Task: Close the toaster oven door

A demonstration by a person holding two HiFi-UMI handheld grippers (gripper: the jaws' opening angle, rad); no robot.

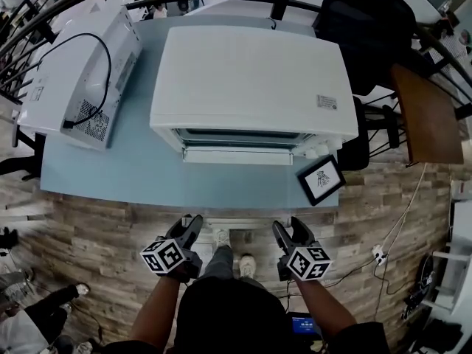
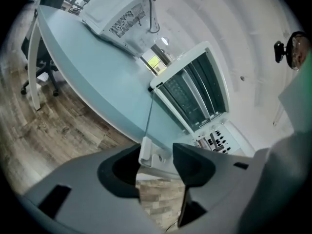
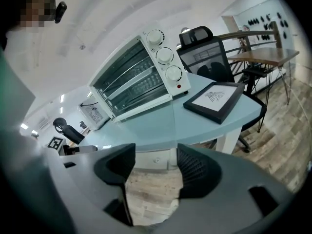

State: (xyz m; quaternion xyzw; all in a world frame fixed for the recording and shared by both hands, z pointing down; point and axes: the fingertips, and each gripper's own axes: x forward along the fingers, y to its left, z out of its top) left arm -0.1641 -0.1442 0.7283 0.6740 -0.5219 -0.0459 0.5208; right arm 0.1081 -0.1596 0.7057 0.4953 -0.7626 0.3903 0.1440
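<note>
The white toaster oven [image 1: 251, 80] stands on the light blue table [image 1: 110, 168], front toward me. In both gripper views its glass door [image 3: 129, 84] looks upright against the front, with three knobs [image 3: 165, 56] beside it. My left gripper [image 1: 188, 227] and right gripper [image 1: 289, 228] hang over the wooden floor just short of the table's near edge, well clear of the oven. The left gripper [image 2: 156, 165] is open with nothing between its jaws. So is the right gripper [image 3: 151, 167]. The oven [image 2: 195, 91] lies ahead and to the right in the left gripper view.
A second white appliance [image 1: 81, 72] with a black cord lies on the table's left. A black-framed picture [image 1: 321, 179] sits at the near right corner. A black chair [image 1: 369, 28] and a wooden side table [image 1: 428, 113] stand to the right. Someone's legs show at bottom left.
</note>
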